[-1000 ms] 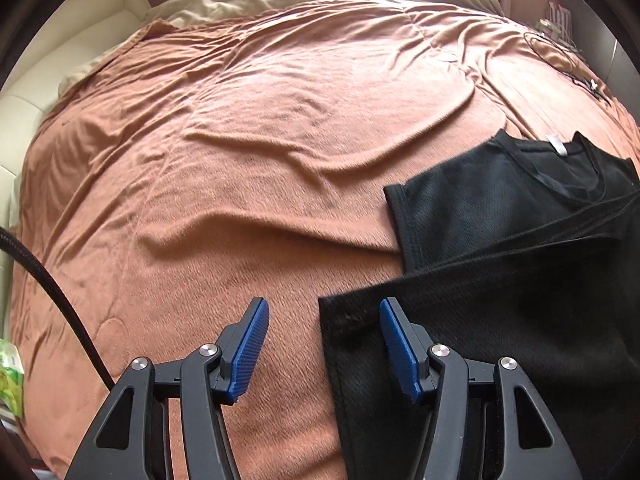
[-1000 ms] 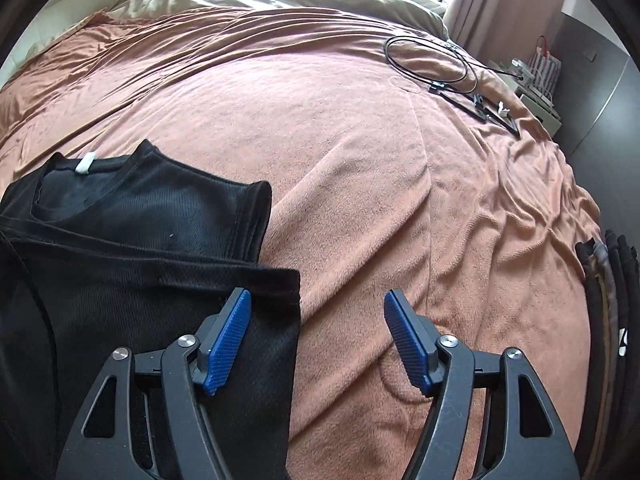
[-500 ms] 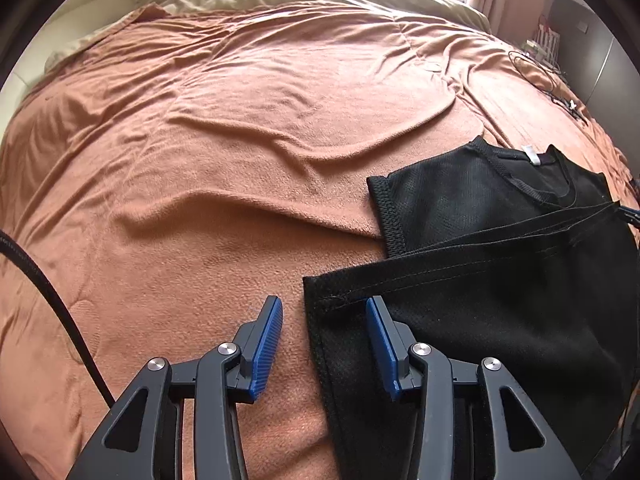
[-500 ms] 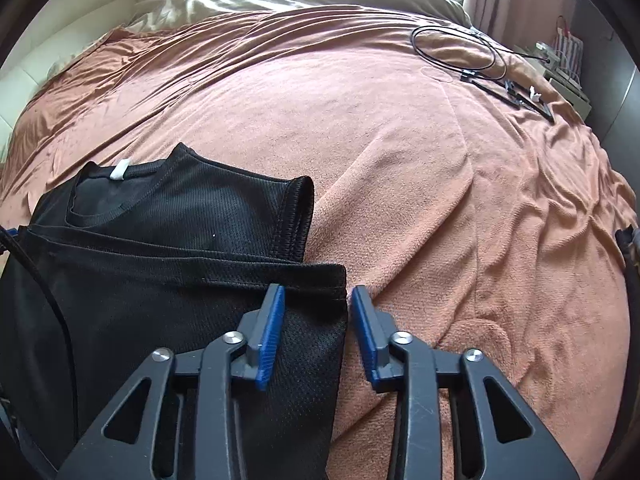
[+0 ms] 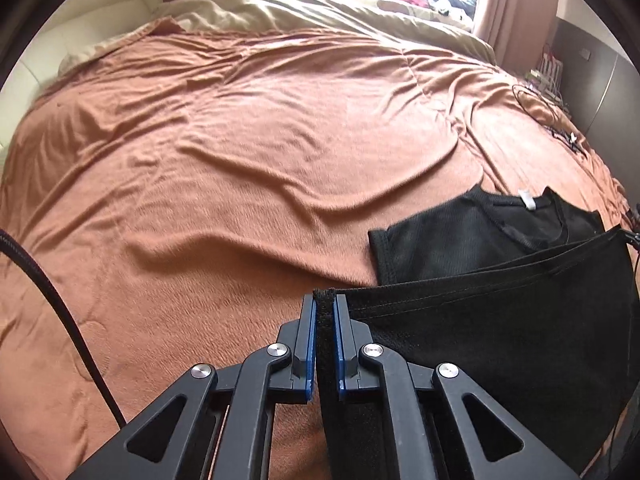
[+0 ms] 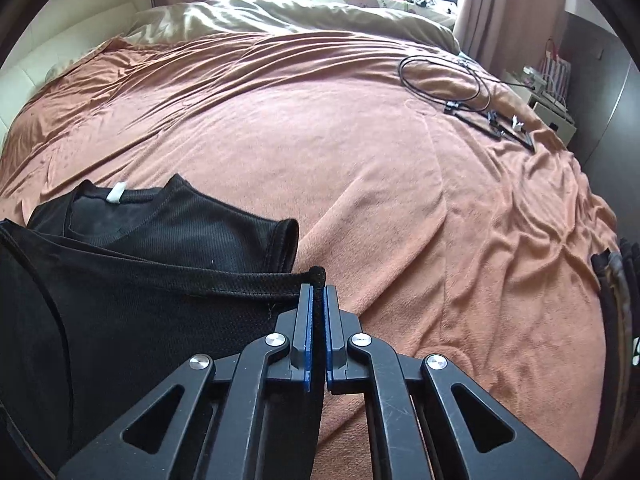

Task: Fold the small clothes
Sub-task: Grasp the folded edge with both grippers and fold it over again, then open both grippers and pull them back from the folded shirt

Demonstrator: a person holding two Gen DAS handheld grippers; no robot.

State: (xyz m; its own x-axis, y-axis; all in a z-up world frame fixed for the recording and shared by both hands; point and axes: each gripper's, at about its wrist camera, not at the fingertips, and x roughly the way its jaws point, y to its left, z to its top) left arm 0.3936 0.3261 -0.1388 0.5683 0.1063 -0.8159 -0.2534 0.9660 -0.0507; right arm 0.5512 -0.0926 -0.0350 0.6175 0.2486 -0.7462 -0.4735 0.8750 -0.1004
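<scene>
A black mesh T-shirt (image 5: 500, 328) lies on the brown bed blanket (image 5: 240, 160), its collar with a white tag (image 5: 526, 199) at the far end. My left gripper (image 5: 324, 308) is shut on the near left hem corner and holds it lifted. In the right wrist view the same shirt (image 6: 152, 296) shows at the left, and my right gripper (image 6: 317, 292) is shut on the near right hem corner. The hem stretches taut between the two grippers, raised above the shirt's upper part.
A black cable loop (image 6: 444, 76) and small connectors lie on the blanket at the far right. A beige duvet (image 6: 300, 12) covers the head of the bed. Dark folded items (image 6: 618, 292) sit at the bed's right edge. A cable (image 5: 60, 308) hangs at left.
Both grippers went from open to shut on the shirt's hem corners. The hem has lifted off the blanket and both cameras have risen.
</scene>
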